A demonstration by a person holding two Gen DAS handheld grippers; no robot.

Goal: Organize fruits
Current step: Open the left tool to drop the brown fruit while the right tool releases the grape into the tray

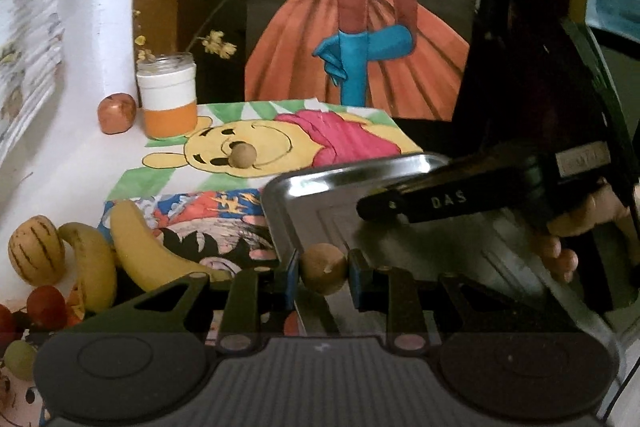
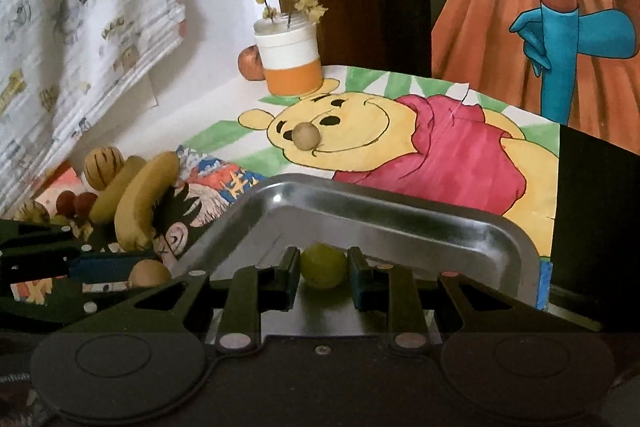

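Note:
My left gripper (image 1: 323,273) is shut on a small round brown fruit (image 1: 323,268), held over the near left rim of the steel tray (image 1: 320,183). My right gripper (image 2: 323,269) is shut on a green grape (image 2: 323,265) above the tray (image 2: 400,211). The right gripper (image 1: 362,207) reaches over the tray from the right in the left wrist view. The left gripper (image 2: 148,273) with its brown fruit (image 2: 149,273) shows at the lower left of the right wrist view. A second brown fruit (image 1: 241,155) (image 2: 306,136) lies on the bear drawing.
Two bananas (image 1: 144,251) (image 2: 140,195), a striped melon (image 1: 36,249) (image 2: 103,167) and red and green grapes (image 1: 44,307) lie left of the tray. A white and orange jar (image 1: 168,99) (image 2: 290,63) and a reddish apple (image 1: 117,113) (image 2: 250,63) stand at the back by the wall.

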